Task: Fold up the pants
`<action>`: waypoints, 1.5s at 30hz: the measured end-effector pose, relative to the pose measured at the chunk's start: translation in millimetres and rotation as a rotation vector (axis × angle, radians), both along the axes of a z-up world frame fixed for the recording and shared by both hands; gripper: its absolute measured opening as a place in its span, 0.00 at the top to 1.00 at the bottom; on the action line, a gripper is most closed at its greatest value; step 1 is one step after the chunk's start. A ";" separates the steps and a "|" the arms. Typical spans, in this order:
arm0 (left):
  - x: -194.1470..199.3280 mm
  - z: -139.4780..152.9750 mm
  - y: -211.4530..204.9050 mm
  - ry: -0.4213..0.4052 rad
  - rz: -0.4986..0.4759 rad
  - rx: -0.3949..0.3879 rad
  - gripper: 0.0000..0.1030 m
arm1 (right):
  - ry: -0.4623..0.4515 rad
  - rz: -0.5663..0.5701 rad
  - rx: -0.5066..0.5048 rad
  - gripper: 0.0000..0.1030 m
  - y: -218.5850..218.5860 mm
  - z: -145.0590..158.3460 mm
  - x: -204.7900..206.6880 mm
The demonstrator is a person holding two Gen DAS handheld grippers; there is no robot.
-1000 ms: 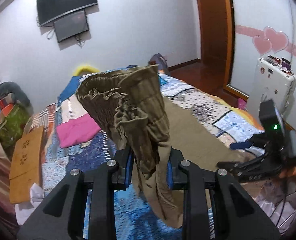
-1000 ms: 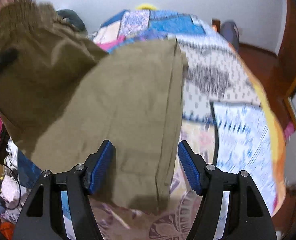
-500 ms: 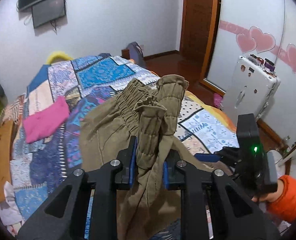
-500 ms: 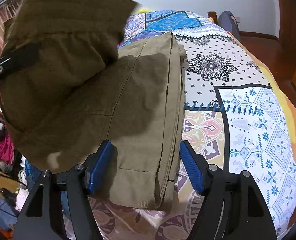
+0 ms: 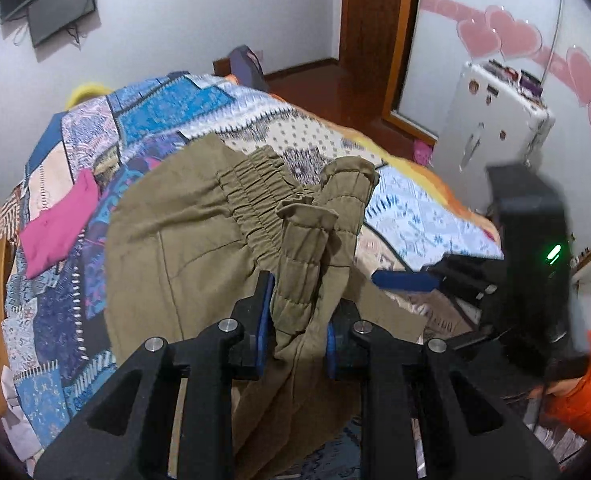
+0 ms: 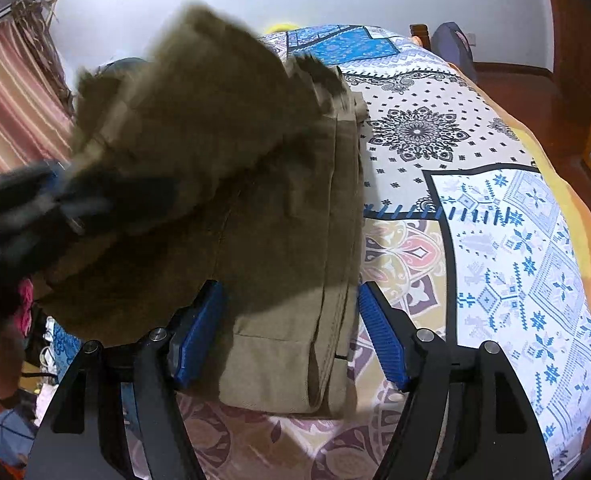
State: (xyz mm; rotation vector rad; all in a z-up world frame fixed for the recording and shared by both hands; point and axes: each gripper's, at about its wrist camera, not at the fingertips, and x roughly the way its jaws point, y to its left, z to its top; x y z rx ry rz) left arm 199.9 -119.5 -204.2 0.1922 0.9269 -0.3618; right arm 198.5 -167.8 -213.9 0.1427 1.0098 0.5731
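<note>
Olive-green pants (image 5: 199,240) lie on the patchwork bedspread (image 5: 167,116). My left gripper (image 5: 297,320) is shut on the bunched elastic waistband (image 5: 307,248) and holds it raised over the legs. In the right wrist view the pants legs (image 6: 295,240) lie flat and folded lengthwise, with the lifted waist part (image 6: 191,128) blurred above them. My right gripper (image 6: 291,332) is open, its blue pads either side of the leg hems; it also shows in the left wrist view (image 5: 427,280), low at the right.
A pink cloth (image 5: 59,224) lies on the bed's left side. A white appliance (image 5: 495,128) stands by the wall with pink hearts, right of the bed. A wooden door (image 5: 371,28) and a wall TV (image 5: 47,4) are beyond. A striped curtain (image 6: 11,112) hangs at the left.
My left gripper has carried the waistband forward and down over the legs toward the hems. The right gripper has stayed open over the hem end.
</note>
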 end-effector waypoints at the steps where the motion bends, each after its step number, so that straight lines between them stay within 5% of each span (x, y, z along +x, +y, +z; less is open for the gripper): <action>1: -0.5 -3.5 -1.3 0.006 -0.004 0.004 0.79 | 0.002 -0.003 -0.003 0.34 -2.9 1.1 0.2; 7: -0.3 -19.6 -6.1 0.048 -0.020 0.017 0.70 | -0.029 -0.066 -0.088 0.34 -32.8 11.5 -0.8; 9: 0.7 -23.3 -6.7 0.075 -0.029 -0.008 0.49 | -0.034 -0.088 -0.103 0.34 -43.4 15.1 -0.4; 12: -2.1 -25.2 -8.2 0.096 -0.041 -0.049 0.31 | -0.047 -0.114 -0.110 0.34 -55.2 22.3 -3.9; 18: -12.7 -10.9 -8.8 0.071 -0.054 -0.038 0.31 | -0.103 -0.152 -0.087 0.34 -63.9 46.8 -9.5; 23: -24.9 20.0 24.3 -0.067 0.011 -0.033 0.30 | -0.156 -0.123 -0.065 0.34 -52.4 63.5 -4.7; 28: -21.8 6.7 60.0 -0.074 0.107 0.050 0.29 | -0.187 -0.076 -0.041 0.34 -28.3 68.3 1.0; 34: -27.2 -23.0 72.4 -0.020 0.119 0.077 0.27 | -0.149 -0.036 -0.027 0.34 0.4 48.0 7.6; 42: -16.3 4.3 93.0 -0.058 0.125 0.017 0.27 | -0.028 -0.043 0.017 0.34 -3.1 8.7 4.7; 45: 8.7 8.3 106.5 -0.078 0.168 0.050 0.27 | -0.033 -0.048 0.024 0.34 -6.4 8.3 1.8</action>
